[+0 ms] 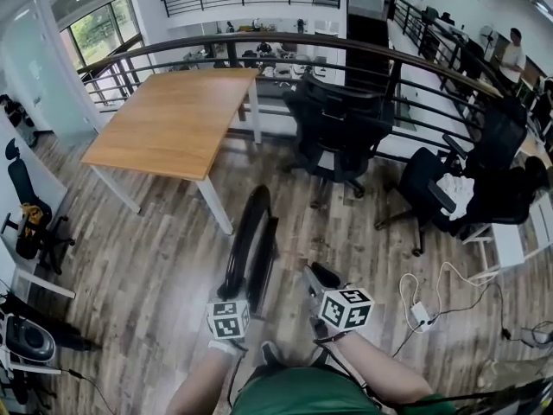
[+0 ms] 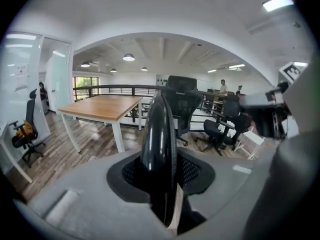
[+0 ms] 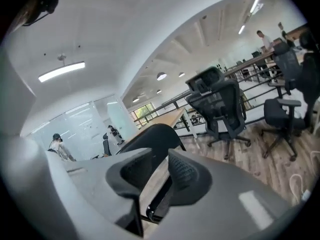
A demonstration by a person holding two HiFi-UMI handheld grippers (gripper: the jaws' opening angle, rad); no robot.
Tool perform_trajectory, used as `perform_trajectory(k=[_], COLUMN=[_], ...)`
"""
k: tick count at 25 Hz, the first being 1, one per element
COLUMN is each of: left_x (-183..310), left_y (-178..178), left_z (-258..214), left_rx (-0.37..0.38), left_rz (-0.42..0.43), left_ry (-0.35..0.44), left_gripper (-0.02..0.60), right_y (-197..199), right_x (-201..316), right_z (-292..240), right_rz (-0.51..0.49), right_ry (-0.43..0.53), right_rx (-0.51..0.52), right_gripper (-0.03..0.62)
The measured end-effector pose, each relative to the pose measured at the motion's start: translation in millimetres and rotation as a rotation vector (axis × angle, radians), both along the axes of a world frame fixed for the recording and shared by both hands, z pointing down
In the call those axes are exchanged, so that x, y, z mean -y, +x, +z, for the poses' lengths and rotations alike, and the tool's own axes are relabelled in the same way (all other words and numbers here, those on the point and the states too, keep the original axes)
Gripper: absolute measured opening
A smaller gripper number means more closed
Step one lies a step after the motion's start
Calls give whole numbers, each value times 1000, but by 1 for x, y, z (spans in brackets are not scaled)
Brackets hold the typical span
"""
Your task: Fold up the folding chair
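Note:
The black folding chair stands folded flat on the wood floor just ahead of me, seen edge-on from above. My left gripper is shut on its near upper edge. In the left gripper view the glossy black chair edge runs up between the pads of the left gripper, which press on it. My right gripper hovers to the right of the chair, apart from it. In the right gripper view its jaws stand a little apart with nothing between them, and the chair lies beyond.
A wooden table with white legs stands ahead left. Black office chairs sit by a curved railing. Another chair with a white cloth is at right. Cables and a power strip lie on the floor at right.

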State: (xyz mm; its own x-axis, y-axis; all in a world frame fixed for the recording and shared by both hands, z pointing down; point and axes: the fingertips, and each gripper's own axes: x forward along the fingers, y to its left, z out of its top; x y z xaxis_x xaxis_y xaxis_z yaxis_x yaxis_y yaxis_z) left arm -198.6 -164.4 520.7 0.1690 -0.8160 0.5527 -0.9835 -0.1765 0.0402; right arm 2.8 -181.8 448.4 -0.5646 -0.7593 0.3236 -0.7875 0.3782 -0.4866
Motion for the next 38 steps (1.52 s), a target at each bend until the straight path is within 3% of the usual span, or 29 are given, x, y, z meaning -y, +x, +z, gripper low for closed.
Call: perform_trajectory(k=[7,13,17,23,38], left_x=[0,1,1,3,9], left_y=[1,-7,-7,-13,-34], left_z=[-1,-1,-1,1,1], left_rx=[28,38,31,28,33], left_rz=[13,4,7,1,-40], left_ry=[12,13,15,23,24], left_gripper=[101,100,100,101,112], right_y=[12,14,13,14,26], right_x=[-17,-31,-38,-40,-36], right_z=[-68,-135,-168,-189,-192], right_rz=[-38,-54,-51,-40,4], right_ry=[199,488,610,667,663], right_rx=[-90,-211,-258,-247,-237], right_gripper=[92,8,5,3,3])
